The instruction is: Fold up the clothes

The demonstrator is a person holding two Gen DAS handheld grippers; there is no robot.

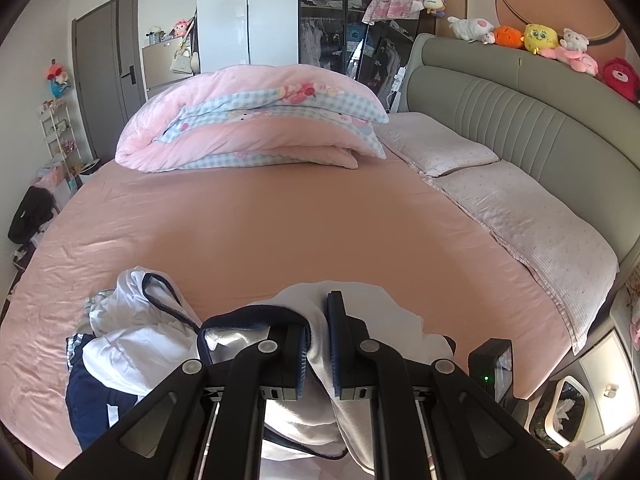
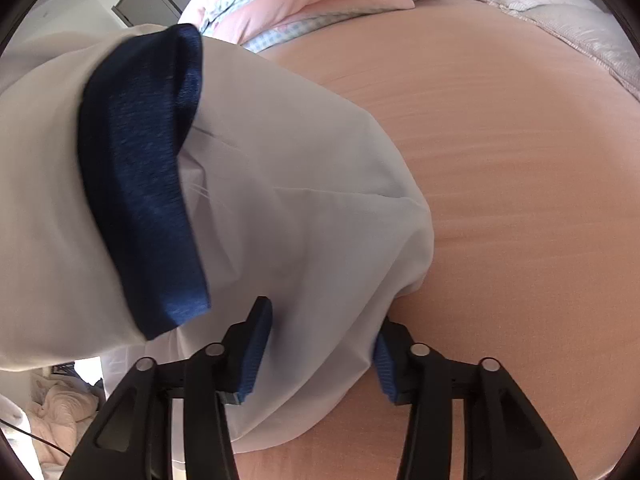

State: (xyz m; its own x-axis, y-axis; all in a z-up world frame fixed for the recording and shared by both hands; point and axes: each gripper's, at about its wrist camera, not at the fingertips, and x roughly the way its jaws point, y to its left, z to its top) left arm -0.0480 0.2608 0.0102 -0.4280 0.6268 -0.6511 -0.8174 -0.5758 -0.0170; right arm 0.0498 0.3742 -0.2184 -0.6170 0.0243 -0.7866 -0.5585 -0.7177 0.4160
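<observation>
**A:** What is the left hand-held gripper [image 1: 318, 344] doing?

**B:** It is pinching a white garment with navy trim [image 1: 316, 336]; the jaws are nearly together with the cloth bunched between the pads, near a dark blue edge, probably a collar or cuff. The cloth is hanging from it above the near edge of the bed [image 1: 280, 220].

**A:** And the right hand-held gripper [image 2: 320, 354]?

**B:** Its jaws are standing wider, with white fabric of the same kind running between the blue pads. The cloth is filling the gap and both pads seem to be pressing into it, so I am reading that as a grip on a thick bunch, though the far pad is partly hidden. A navy band [image 2: 144, 184] is draping just above it.

**A:** So which step is this?

**B:** I am judging that the garment is being held up by two points over the pink sheet, neither flat nor folded. A heap of other white and navy clothes [image 1: 116, 344] is lying to the left on the bed.

**A:** What is the next move asking for?

**B:** Keeping both grips firm, drawing them apart so the cloth is hanging straight, and bringing it onto the open sheet, well apart from the folded duvet [image 1: 256, 120].
</observation>
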